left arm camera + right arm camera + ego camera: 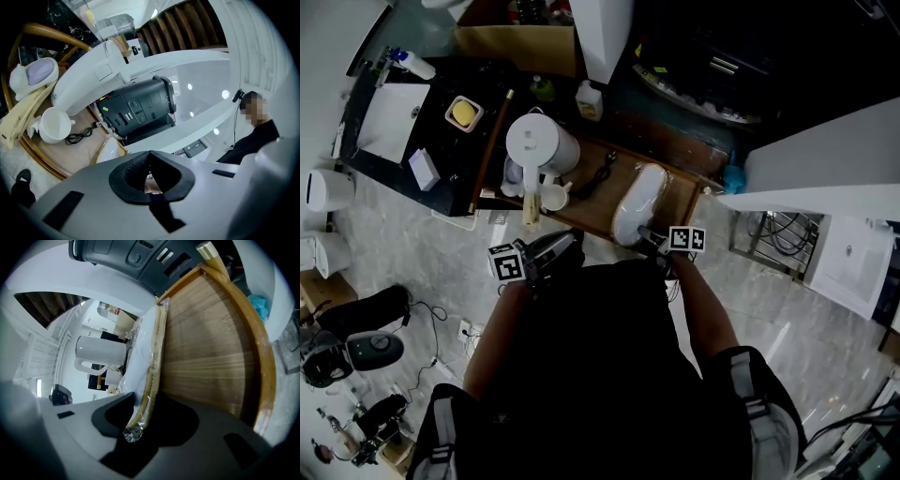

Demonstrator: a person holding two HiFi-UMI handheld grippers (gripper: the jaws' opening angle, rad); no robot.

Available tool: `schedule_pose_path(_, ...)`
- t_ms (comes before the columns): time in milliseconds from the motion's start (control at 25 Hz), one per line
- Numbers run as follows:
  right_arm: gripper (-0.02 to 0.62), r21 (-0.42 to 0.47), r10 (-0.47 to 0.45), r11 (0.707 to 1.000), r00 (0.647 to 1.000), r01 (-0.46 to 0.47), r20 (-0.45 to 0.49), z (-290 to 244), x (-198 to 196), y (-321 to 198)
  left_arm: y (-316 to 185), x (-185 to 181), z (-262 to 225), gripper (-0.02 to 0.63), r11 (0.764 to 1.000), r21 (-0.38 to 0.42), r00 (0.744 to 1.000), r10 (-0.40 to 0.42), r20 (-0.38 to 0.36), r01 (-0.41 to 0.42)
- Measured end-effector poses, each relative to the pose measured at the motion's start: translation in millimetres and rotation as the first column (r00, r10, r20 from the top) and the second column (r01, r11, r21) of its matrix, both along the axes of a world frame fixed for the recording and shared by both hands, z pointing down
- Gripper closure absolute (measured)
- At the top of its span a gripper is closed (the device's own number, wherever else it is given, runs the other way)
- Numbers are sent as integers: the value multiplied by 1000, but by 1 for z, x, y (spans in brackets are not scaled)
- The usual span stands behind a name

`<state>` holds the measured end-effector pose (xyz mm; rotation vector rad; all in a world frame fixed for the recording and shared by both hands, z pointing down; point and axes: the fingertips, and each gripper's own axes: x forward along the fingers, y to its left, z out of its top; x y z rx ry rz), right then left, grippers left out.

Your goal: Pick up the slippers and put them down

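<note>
- Nearest the head camera is the wearer's dark top (591, 375), which fills the lower middle of that view. Both forearms reach forward from it toward a wooden tray (680, 186).
- My right gripper (649, 236) is at the tray's near edge, angled downward.
- In the right gripper view its jaws stand wide apart, with the near end of the slipper (637, 202) between them. One pad sits right against the plastic wrap. A dark gap shows on the other side, so I read the gripper as open around the slipper, not clamped on it.
- The slipper is white and sealed in clear, crinkled plastic. It lies on the right part of the tray, with its long side running away from me.
- My left gripper (572, 242) is held close to level, just left of the slipper's near end and over the tray's front rim.
- In the left gripper view its jaws are closed and the dark pad tips meet. A small pale patch shows in the hollow behind the tips, and I cannot tell what it is.
- On the left part of the tray a white kettle (542, 145) stands upright, with a white cup (551, 197) just in front of it.
- A black cable (595, 176) lies coiled between the cup and the slipper.
- A flat cream packet (530, 206) rests beside the cup, and I cannot make out its contents.
- Pale marbled floor (422, 253) shows around the tray.
</note>
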<state>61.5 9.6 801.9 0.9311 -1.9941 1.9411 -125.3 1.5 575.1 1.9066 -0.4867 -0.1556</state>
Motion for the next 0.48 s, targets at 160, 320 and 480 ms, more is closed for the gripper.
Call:
schedule_pose_path(160,453,5,-6,1000,1000,6,3,1,1,1,2,-1,0,594,1000,-2,1000,-4,6,4)
schedule_pose_path(320,474,2,-6,1000,1000,6,1,1,2,1,3,-3,0,594,1000,-6,1000,-6,11,6)
schedule_pose_path(480,492,9,16,1000,1000,-16,24,-2,2,-2,3,-4,1,594,1000,-7,1000,-6,14,6)
